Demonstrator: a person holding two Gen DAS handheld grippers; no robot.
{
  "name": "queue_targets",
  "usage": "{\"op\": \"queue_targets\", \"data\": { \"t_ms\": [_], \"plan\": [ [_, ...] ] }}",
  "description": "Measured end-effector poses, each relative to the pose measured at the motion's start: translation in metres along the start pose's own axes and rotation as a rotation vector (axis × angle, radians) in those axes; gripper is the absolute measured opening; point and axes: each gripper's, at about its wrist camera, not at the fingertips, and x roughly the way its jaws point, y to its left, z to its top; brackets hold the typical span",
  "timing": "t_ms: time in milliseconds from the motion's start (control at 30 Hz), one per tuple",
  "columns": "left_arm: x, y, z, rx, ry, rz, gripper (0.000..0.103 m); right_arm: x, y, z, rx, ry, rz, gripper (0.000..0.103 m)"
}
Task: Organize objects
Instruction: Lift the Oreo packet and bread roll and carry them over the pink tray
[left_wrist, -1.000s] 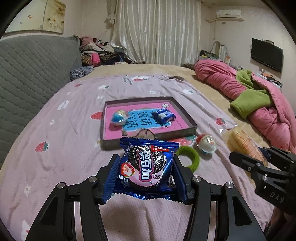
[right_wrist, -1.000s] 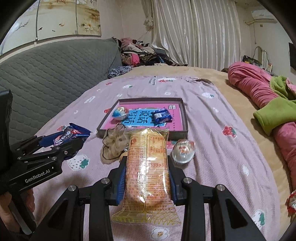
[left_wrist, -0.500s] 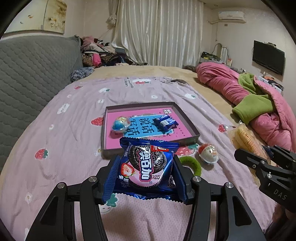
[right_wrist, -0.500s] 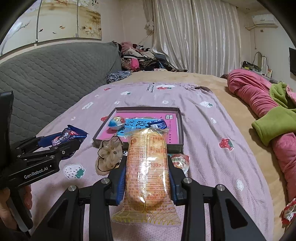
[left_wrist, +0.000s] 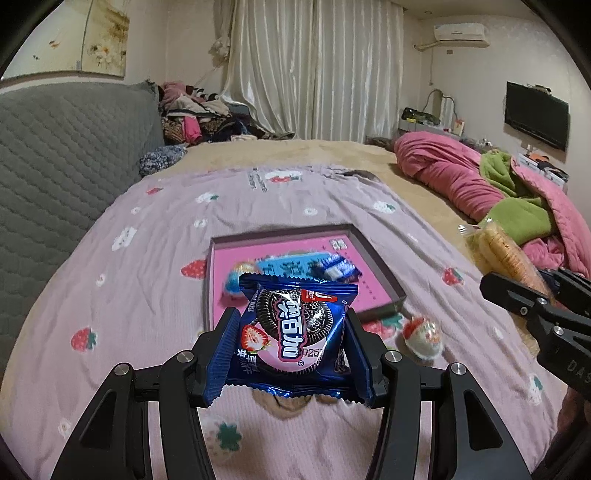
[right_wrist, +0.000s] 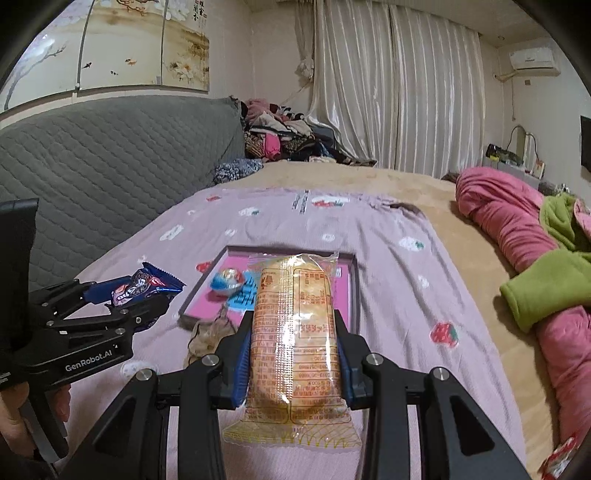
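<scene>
My left gripper is shut on a blue Oreo cookie packet, held above the bed in front of a shallow pink-lined tray. My right gripper is shut on a long orange cracker packet, also held above the bed before the tray. The tray holds a blue foil ball and a small blue wrapped snack. Each gripper shows in the other's view: the right gripper and the left gripper.
A red-and-white foil egg lies on the pink strawberry sheet right of the tray. A beige scrunchie lies before the tray's near left corner. Pink and green blankets are piled at right. A grey headboard stands at left.
Both grippers have risen and drawn back from the tray with their packets still held. The tray and foil egg now look farther off; the green hair tie is out of sight.
</scene>
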Motion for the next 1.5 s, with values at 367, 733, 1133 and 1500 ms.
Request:
{"op": "queue_targets", "data": {
  "t_ms": [367, 733, 1133, 1500],
  "plan": [
    [0.022, 0.007, 0.051, -0.007, -0.036, -0.002, 0.057, 0.02, -0.01, 0.038, -0.038, -0.024, -0.032, 0.038],
    [0.05, 0.014, 0.091, -0.024, -0.068, 0.001, 0.057, 0.051, -0.022, 0.082, -0.056, -0.061, -0.048, 0.038],
    [0.117, 0.015, 0.094, -0.061, -0.076, -0.009, 0.057, 0.117, -0.033, 0.078, -0.015, -0.034, -0.006, 0.038],
    [0.196, 0.022, 0.059, -0.082, -0.018, -0.001, 0.057, 0.185, -0.038, 0.044, 0.001, 0.048, -0.019, 0.038]
  ]
}}
